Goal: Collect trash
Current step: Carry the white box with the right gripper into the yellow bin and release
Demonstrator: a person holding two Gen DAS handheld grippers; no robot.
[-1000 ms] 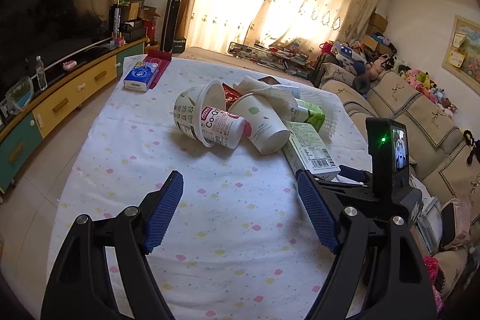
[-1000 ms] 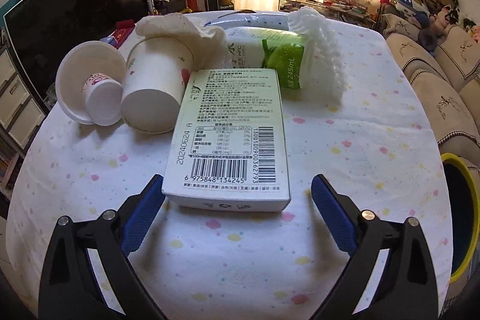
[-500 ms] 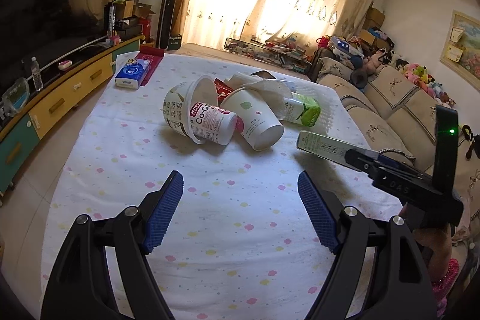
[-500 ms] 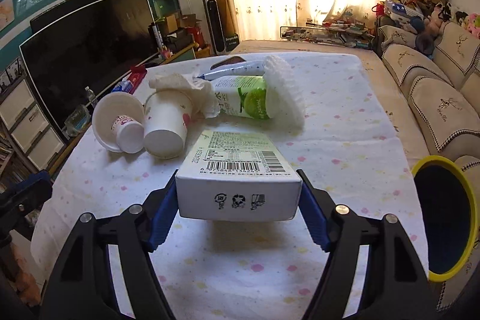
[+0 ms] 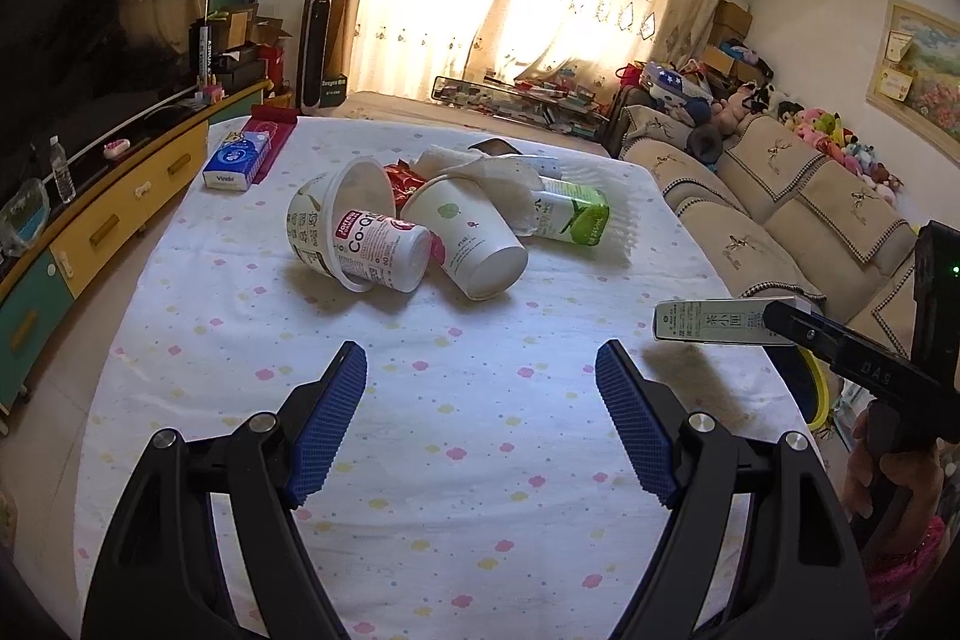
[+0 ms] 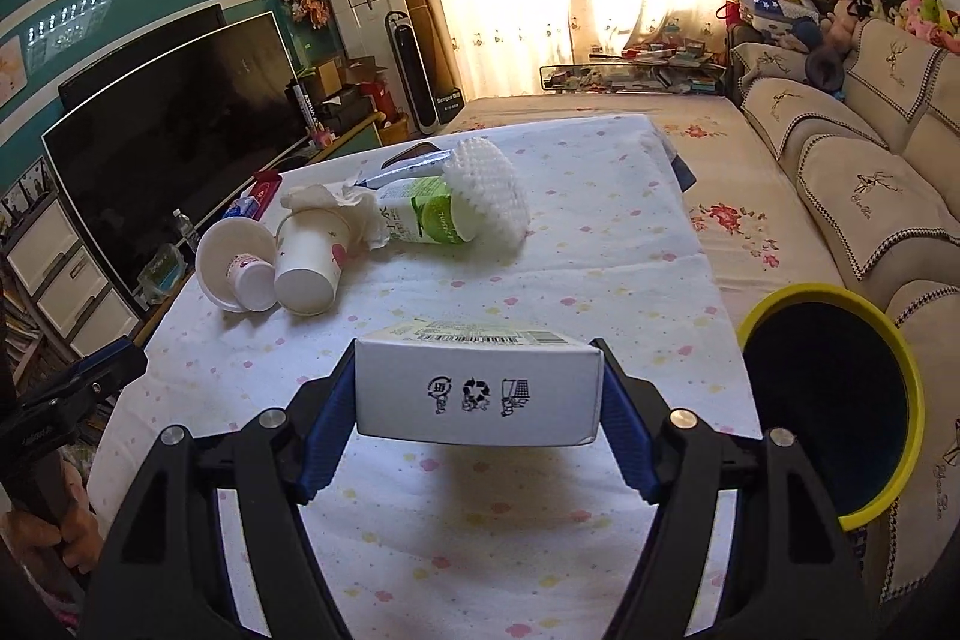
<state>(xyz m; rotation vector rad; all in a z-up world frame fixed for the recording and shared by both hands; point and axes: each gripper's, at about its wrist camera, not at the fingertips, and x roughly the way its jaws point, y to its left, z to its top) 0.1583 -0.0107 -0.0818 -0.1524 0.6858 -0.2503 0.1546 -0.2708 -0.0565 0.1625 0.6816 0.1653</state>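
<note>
My work surface is a table (image 5: 480,460) covered with a white cloth printed with small pastel flowers. On it, toward the far side, lies a cluster of trash: a tipped white tub (image 5: 336,220) with a small bottle (image 5: 384,250) lying in its mouth, a paper cup (image 5: 474,244) on its side with crumpled tissue (image 5: 498,178) at its rim, a green-and-white drink carton (image 5: 573,219), and white foam netting (image 6: 489,196) beside the carton. Well apart, near the far left corner, lies a blue tissue pack (image 5: 235,160) on a red mat (image 5: 273,139).

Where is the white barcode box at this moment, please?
The white box is clamped in the right gripper, lifted above the tablecloth, just left of the yellow-rimmed bin.
</note>
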